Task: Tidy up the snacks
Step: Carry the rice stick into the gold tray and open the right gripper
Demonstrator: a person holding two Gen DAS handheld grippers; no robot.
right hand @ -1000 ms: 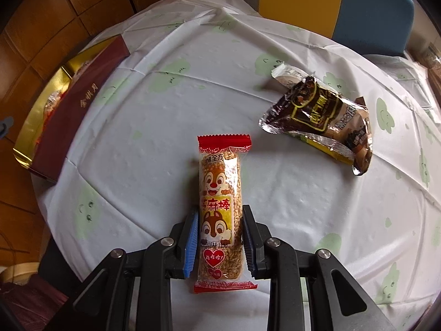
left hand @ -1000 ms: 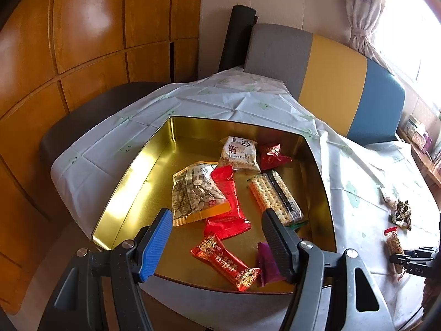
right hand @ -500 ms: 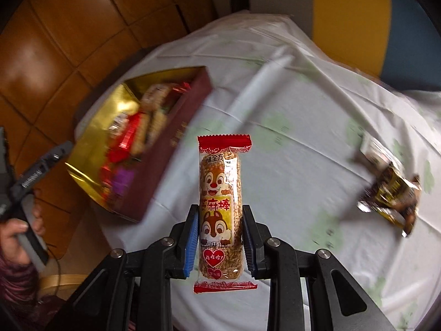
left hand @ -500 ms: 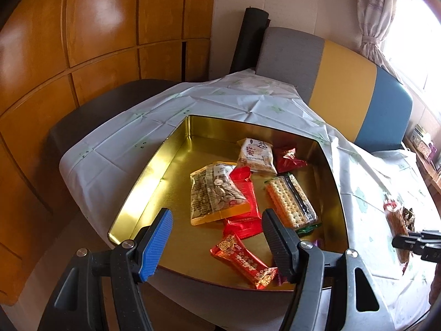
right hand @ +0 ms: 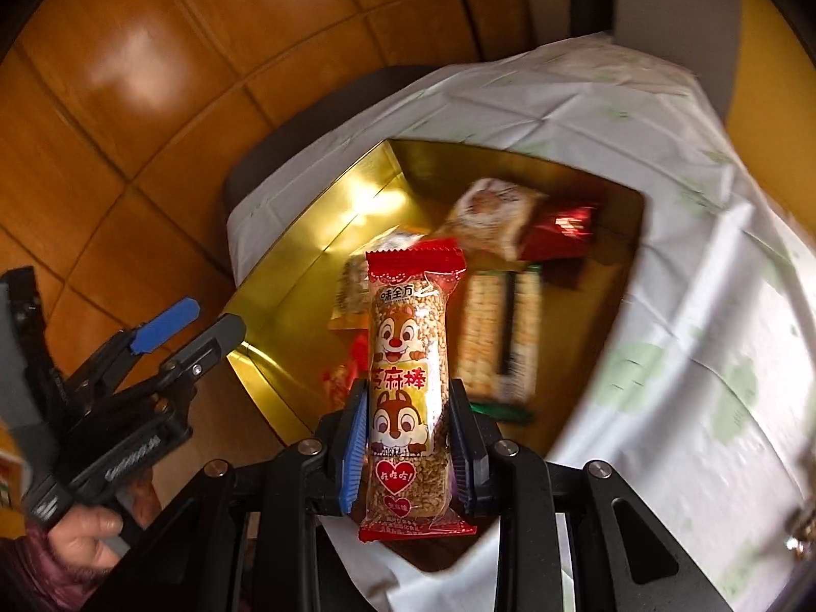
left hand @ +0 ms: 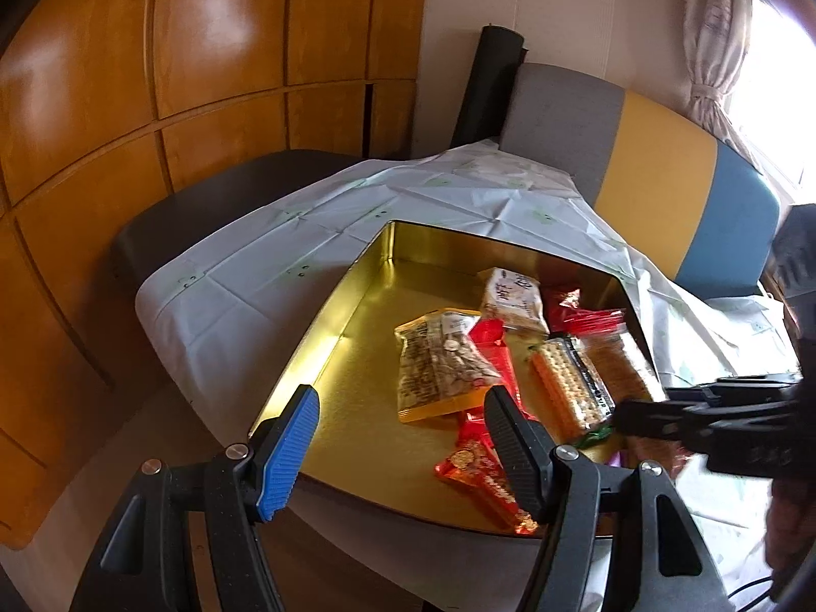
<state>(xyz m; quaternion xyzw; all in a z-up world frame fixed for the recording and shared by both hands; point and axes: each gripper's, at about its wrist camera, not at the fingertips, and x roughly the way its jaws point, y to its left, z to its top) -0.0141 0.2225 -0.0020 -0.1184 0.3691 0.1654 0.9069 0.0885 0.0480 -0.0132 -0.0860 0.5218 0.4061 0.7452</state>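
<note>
The right gripper (right hand: pixel 408 436) was clamped on a squirrel-printed snack bar (right hand: pixel 408 382), holding it above the gold tin (left hand: pixel 331 336) on the table. The left gripper (left hand: pixel 403 438) hung at the tin's near edge, jaws wide and empty. Inside the tin lay a cracker pack (left hand: pixel 571 387) and a seed packet (left hand: pixel 438 362).

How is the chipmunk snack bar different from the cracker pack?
The chipmunk snack bar is pinched in the right gripper above the gold tin; the cracker pack lies flat inside it. The bar's wrapper has red ends and cartoon chipmunks; the pack shows plain rows of crackers. Both are long, see-through packets.
</note>
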